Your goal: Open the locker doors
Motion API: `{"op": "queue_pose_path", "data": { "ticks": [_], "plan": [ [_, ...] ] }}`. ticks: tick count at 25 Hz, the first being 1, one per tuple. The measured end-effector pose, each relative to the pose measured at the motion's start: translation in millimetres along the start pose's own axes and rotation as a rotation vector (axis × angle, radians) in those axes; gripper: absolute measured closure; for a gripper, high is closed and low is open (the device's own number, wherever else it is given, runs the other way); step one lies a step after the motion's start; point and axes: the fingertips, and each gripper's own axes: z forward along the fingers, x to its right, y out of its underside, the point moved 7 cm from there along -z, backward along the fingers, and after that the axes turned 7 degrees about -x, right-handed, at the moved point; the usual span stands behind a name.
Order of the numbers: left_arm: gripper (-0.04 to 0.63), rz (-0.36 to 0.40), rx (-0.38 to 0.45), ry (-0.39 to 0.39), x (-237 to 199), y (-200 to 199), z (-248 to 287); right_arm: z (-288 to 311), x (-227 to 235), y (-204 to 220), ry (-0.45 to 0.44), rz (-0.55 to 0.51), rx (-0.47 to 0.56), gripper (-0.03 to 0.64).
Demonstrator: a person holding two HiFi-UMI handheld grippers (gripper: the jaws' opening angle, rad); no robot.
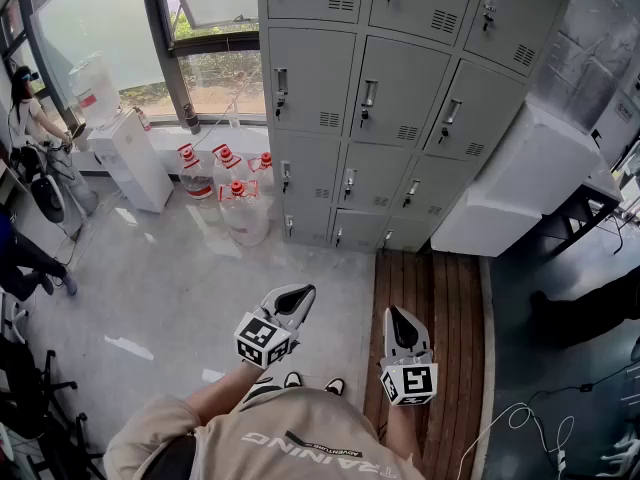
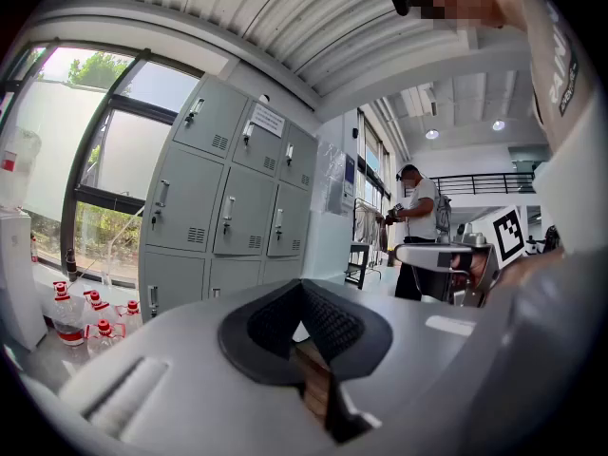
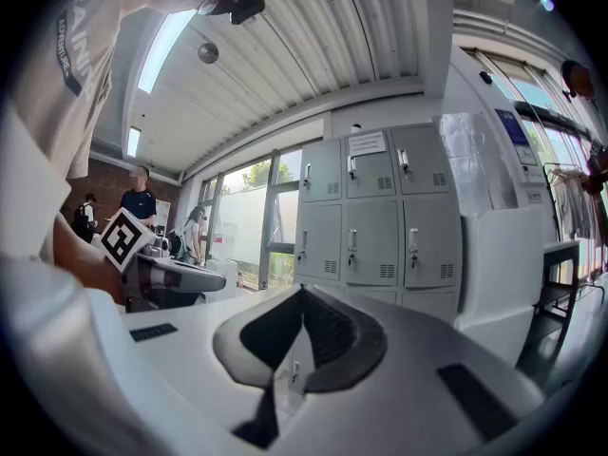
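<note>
A bank of grey lockers [image 1: 400, 98] stands against the far wall, each door with a small handle and a vent, all doors closed. It also shows in the left gripper view as lockers [image 2: 228, 207] and in the right gripper view as lockers [image 3: 370, 217]. Both grippers are held close to my body, well short of the lockers. My left gripper [image 1: 300, 293] points up toward them, its jaws meeting with nothing between. My right gripper [image 1: 396, 314] hovers over the wooden floor strip, also shut and empty. Each gripper's tips touch in its own view: left gripper [image 2: 302, 288], right gripper [image 3: 302, 293].
Several large water bottles [image 1: 230, 193] with red caps stand on the floor left of the lockers, beside a water dispenser [image 1: 125, 148]. A white cabinet [image 1: 520, 183] sits right of the lockers. Wooden planks [image 1: 430, 308] run up to the locker base. A person [image 1: 25, 108] stands far left.
</note>
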Motion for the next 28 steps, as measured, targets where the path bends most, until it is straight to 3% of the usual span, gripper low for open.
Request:
{"op": "queue_pose_path", "data": {
  "ticks": [21,28],
  "plan": [
    [0.589,0.007,0.018,-0.038,39.7,-8.5,49.6,-8.3,62.2,10.2,-0.058,-0.002,0.007,0.606],
    [0.589,0.012,0.020,-0.056,33.5,-12.9,66.9,9.8,81.4,16.0,-0.070,0.013,-0.012,0.606]
  ]
}}
